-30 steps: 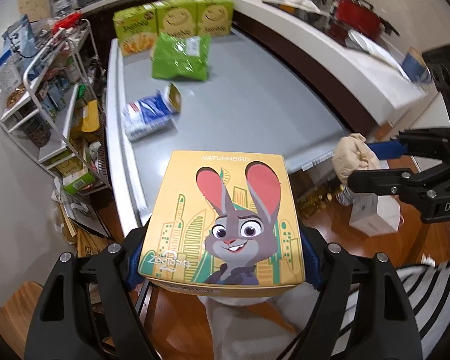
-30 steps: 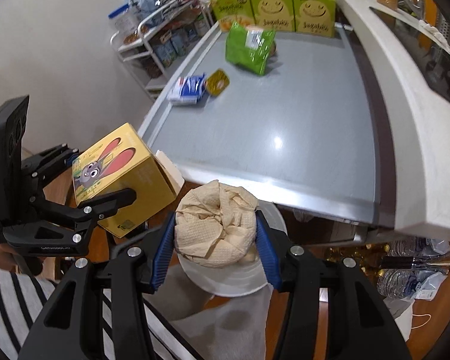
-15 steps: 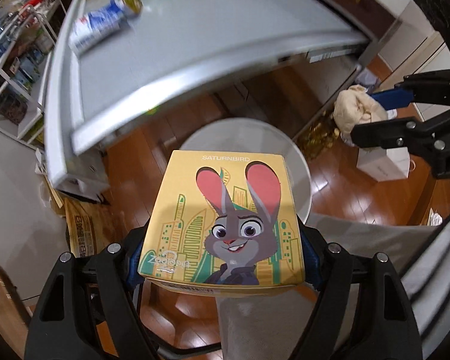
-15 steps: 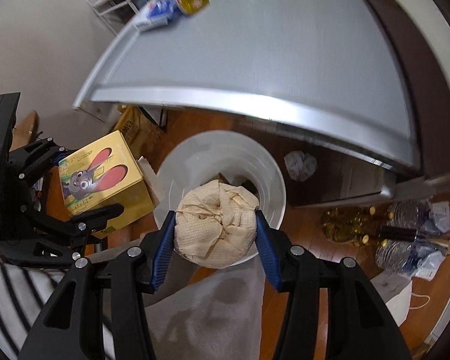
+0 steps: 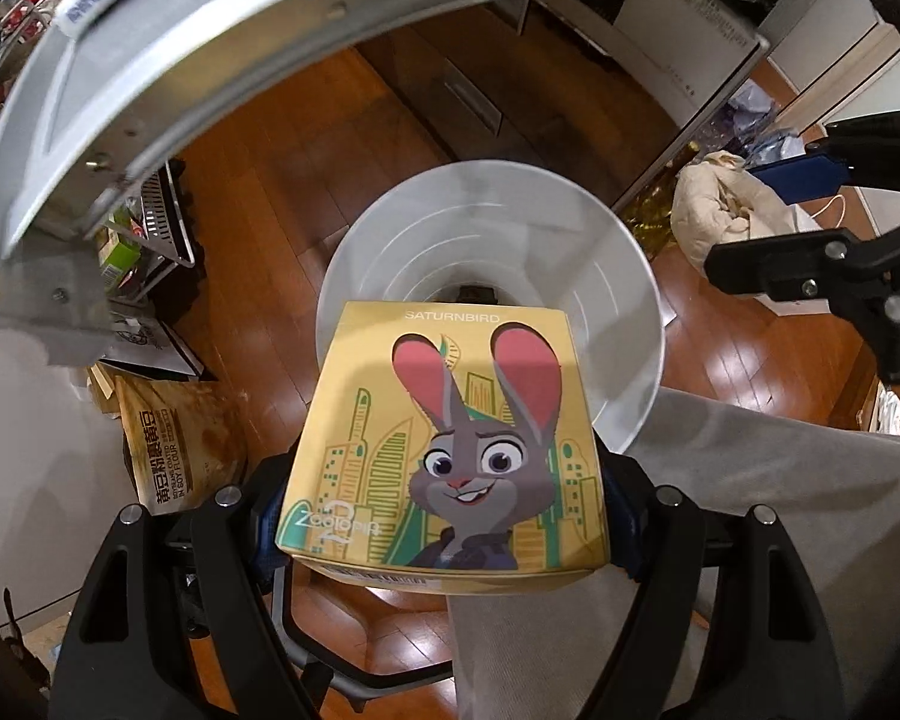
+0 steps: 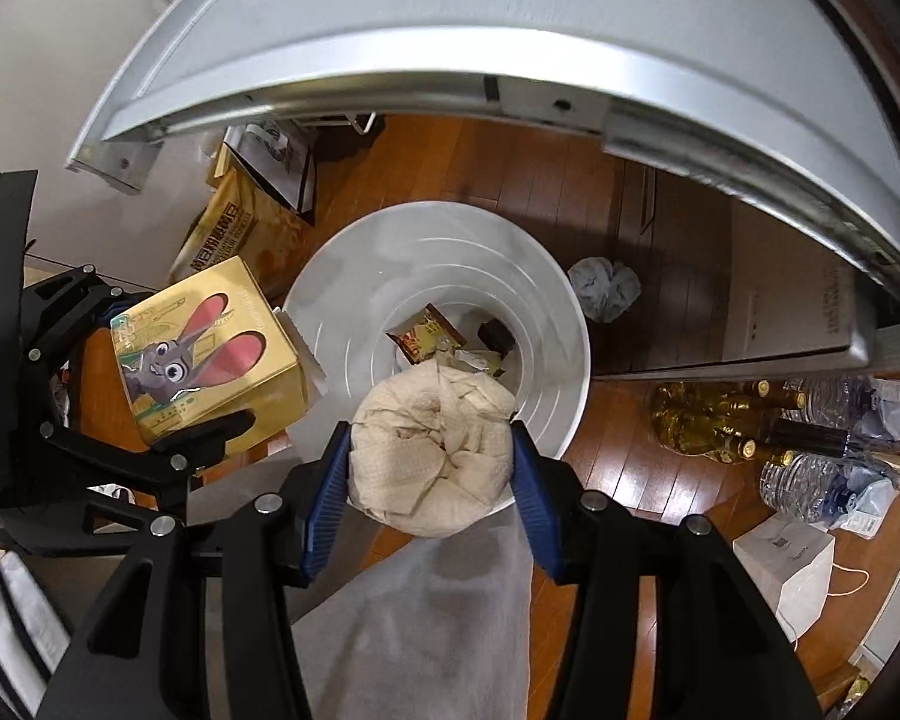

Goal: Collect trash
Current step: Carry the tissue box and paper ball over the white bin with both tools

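Counter: a grey metal worktop (image 6: 510, 18) arcs across the far side of both wrist views, its front edge overhanging the wooden floor (image 5: 282, 192).
Trash bin: a round white bin (image 6: 342, 276) stands open on the floor just in front of the counter edge; a printed snack wrapper (image 6: 426, 333) and other small scraps lie at its bottom.
Person: a grey trouser leg (image 6: 426, 618) fills the near foreground below both tools.
Yellow box: a yellow carton (image 5: 450, 438) printed with a cartoon rabbit is held above the near left part of the bin rim, its printed face turned to the camera.
Left gripper: the left gripper (image 5: 444, 516) points down and clamps the yellow carton between its blue pads, one on each side face.
Paper wad: a crumpled beige paper wad (image 6: 432, 456) hangs over the near edge of the bin.
Right gripper: the right gripper (image 6: 431, 468) squeezes the wad between its two blue pads.
Floor clutter: bottles (image 6: 720, 420) lie on the right; a brown flour bag (image 5: 174, 450) leans at the left.
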`<state>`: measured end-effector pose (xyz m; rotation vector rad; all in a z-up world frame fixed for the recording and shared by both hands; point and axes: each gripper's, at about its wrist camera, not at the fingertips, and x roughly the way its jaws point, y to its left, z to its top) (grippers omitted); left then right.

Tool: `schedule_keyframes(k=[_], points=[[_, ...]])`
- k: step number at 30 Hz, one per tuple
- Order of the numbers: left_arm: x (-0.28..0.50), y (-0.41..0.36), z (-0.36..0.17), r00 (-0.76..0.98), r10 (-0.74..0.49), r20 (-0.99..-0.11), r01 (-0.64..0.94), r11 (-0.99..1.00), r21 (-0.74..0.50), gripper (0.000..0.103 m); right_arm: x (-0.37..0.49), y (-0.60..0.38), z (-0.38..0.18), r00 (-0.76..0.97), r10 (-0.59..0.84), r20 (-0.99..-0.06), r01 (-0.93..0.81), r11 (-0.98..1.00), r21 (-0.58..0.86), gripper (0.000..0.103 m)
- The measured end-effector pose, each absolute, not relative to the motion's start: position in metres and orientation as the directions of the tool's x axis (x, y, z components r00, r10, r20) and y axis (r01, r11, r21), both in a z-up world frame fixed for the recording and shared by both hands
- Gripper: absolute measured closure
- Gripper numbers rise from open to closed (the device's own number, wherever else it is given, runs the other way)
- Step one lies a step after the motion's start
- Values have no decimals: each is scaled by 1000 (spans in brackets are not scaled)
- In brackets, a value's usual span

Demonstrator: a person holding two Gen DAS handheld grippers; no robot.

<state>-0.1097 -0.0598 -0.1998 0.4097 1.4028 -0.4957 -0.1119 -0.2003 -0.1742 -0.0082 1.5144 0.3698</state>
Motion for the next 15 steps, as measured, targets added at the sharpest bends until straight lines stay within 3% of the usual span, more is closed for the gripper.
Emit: schedule_keyframes(k=[15], points=[[-94,-68,-217,73,-56,-996,552,834,-6,24,-98,-196,-201,-16,205,-979,-221,954,203,54]])
